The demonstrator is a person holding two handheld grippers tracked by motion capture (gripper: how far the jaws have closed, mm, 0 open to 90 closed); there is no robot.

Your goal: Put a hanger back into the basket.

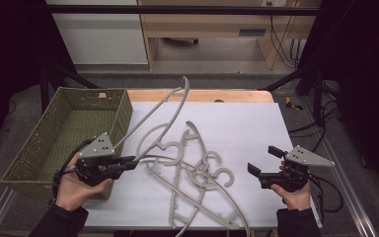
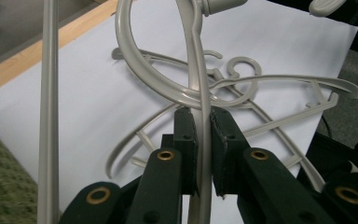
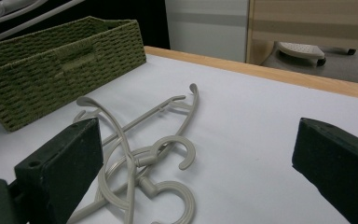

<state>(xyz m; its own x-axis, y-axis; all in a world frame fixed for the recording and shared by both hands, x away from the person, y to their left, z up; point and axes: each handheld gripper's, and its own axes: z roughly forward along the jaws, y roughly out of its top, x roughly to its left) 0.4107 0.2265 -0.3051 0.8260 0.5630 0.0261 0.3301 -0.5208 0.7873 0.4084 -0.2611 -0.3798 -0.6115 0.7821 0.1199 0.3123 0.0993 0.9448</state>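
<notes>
left gripper (image 1: 132, 163): fingers clamped (hand raised) | right gripper (image 1: 259, 160): fingers apart, low

Four hangers (image 1: 197, 173), one basket (image 1: 39, 148)

High cam overhead; both tool cams close, prob. sharing hangers (image 1: 197, 173).

Black two-jaw grippers, grey triangular plates, brass screws, dark sleeves.
</notes>
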